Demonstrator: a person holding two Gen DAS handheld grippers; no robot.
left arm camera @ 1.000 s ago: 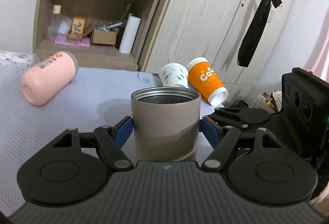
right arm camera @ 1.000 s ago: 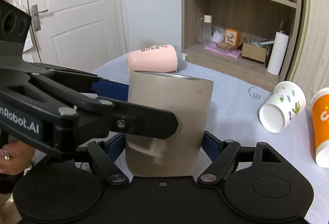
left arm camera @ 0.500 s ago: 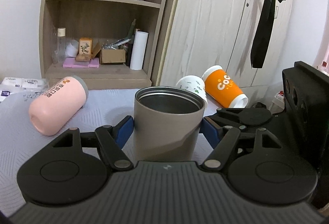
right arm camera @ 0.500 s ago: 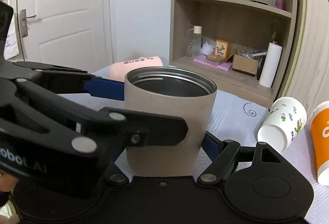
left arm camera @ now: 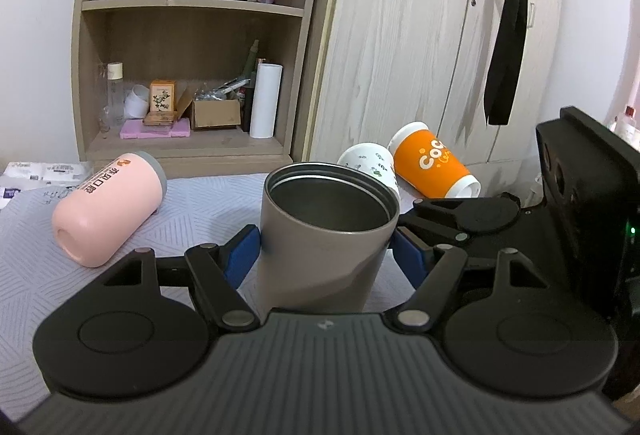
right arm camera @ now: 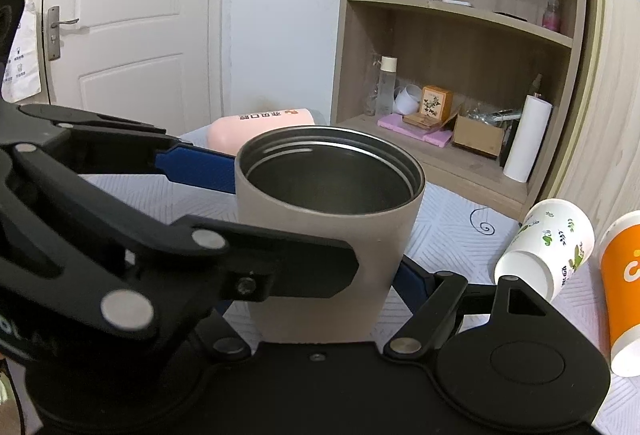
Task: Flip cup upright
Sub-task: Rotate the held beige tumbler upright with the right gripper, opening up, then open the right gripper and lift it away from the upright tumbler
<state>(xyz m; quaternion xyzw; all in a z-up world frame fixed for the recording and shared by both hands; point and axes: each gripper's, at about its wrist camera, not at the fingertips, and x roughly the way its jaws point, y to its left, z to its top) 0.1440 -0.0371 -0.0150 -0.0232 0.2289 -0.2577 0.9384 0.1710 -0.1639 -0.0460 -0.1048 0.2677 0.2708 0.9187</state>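
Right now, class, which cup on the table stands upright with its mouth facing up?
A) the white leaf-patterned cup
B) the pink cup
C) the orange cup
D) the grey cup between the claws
D: the grey cup stands with its open mouth up, while the pink cup, the orange cup and the white cup all lie on their sides.

Taupe metal tumbler (left arm camera: 320, 247) showing dark steel inside; pink bottle (left arm camera: 108, 209) wearing grey cap; white paper cup (right arm camera: 548, 247) carrying green leaf print; orange paper cup (left arm camera: 432, 163) lettered white.
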